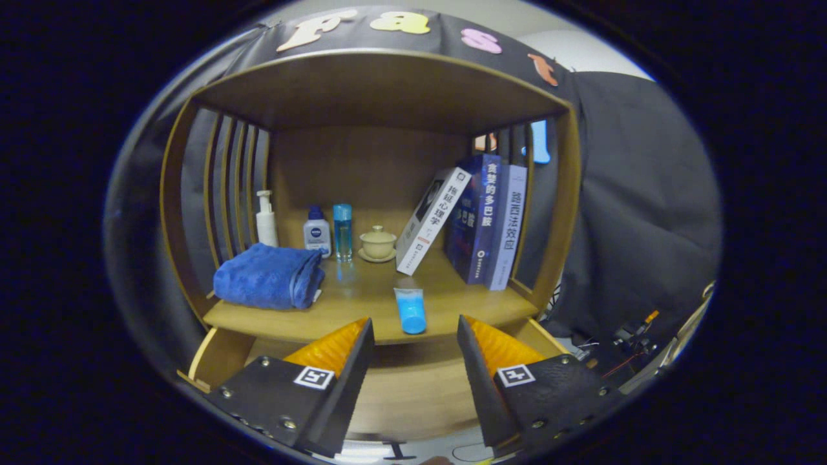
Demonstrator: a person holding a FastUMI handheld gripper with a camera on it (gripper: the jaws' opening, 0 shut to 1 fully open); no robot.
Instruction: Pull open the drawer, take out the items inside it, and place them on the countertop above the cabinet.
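The open wooden drawer [413, 394] lies largely behind the gripper [415, 336], whose spread fingers cover its left and right parts, so its contents cannot be told. The white pump bottle [265, 219] at the counter's back left corner is partly hidden by the folded blue towel [268, 276]. Clutter past the cabinet's right side [636, 336] is too small to identify.

On the countertop [362, 320], a towel [268, 276] lies left of the tube [411, 310]. Books [481, 219] stand right of it, a lidded cup [378, 244] behind.
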